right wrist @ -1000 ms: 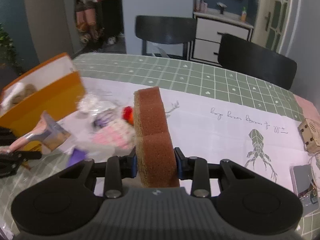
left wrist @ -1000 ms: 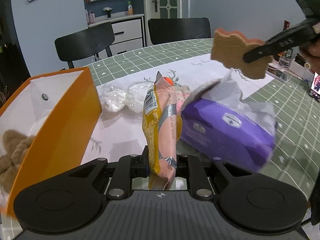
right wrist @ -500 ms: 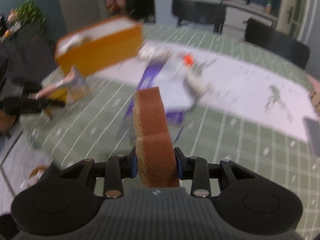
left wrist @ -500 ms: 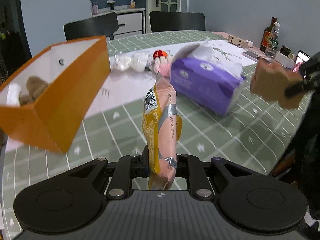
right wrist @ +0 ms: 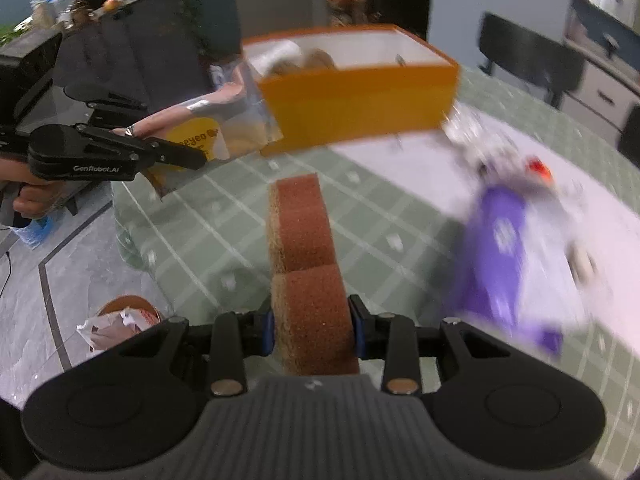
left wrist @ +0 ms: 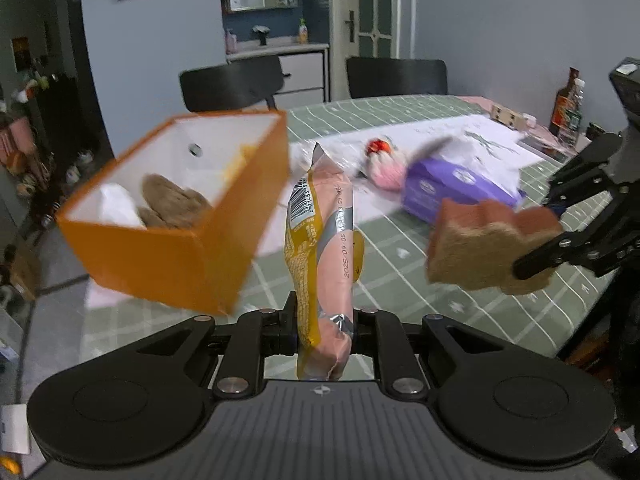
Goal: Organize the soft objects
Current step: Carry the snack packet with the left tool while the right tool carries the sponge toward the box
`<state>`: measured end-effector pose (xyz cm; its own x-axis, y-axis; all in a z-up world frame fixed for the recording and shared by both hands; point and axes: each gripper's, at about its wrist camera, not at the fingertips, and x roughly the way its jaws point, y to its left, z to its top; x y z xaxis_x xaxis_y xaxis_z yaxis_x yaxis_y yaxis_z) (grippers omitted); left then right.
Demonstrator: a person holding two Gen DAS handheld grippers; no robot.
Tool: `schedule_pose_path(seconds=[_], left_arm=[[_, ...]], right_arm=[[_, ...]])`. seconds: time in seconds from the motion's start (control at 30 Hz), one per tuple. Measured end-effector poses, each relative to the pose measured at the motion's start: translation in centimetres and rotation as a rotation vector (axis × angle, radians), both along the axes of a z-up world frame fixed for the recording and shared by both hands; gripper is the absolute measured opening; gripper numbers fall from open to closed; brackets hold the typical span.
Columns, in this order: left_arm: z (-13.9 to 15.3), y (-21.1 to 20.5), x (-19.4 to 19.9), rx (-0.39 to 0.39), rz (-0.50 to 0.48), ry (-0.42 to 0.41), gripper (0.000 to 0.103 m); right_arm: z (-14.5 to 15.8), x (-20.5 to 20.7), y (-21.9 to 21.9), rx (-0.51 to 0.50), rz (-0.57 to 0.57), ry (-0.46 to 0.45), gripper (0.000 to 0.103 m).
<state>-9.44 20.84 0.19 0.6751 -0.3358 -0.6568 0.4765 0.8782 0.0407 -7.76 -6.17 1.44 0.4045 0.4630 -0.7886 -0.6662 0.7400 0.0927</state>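
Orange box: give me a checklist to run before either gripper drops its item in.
1. Left gripper shut on the yellow and pink plastic snack packet: ok.
2. Right gripper shut on the brown scalloped sponge: ok.
3. Orange cardboard box open at the top: ok.
4. Room left in the box: ok; a brown braided item and something white lie at one end, bare white wall shows at the other.
5. Either item above the box opening: not ok; both are short of it, over the green checked tablecloth.
6. Grippers apart from each other: ok.
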Motion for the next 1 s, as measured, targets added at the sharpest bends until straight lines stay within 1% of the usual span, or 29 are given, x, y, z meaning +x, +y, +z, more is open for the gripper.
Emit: schedule_pose_path(seconds=[0.13,0.23,0.4,0.63,0.73,0.83,0.9,1.0], left_arm=[[2.0,1.7,2.3,0.018,0.019,-0.032,0.019],[3.4,2.7,4.7,0.013,0.023,-0.039,0.019],[4.6,3.4,9.1,0.014,0.022,-0.025,0.019],[5.9,4.8,15.2,-0.04,0.036,0.01,0.019],[5.9,5.4,18.0,-0.067,0.055,0.039,0.018],[5.2,6.1,20.8,-0.102,0.093,0.076,0.018],[4.4,6.5,22.4,-0.106,0.114,0.099,0.018],[3.2,6.7,24.4,-0.09,0.138,0.134,0.018]], right_arm=[[1.1,3.5,3.0,0.027,0.016,-0.039,0.035],[2.2,6.3,5.0,0.052,0.014,-0.061,0.035],[3.7,10.7,8.6,0.069,0.006,-0.093,0.035],[5.3,15.8,12.2,0.036,0.002,-0.133,0.035],[5.3,18.5,13.4,0.017,-0.013,-0.136,0.034],[4.6,21.2,14.3,0.007,-0.039,-0.125,0.034],[3.9,23.3,14.9,-0.005,-0.059,-0.114,0.033],[3.1,25.9,15.7,-0.024,-0.082,-0.105,0.033]])
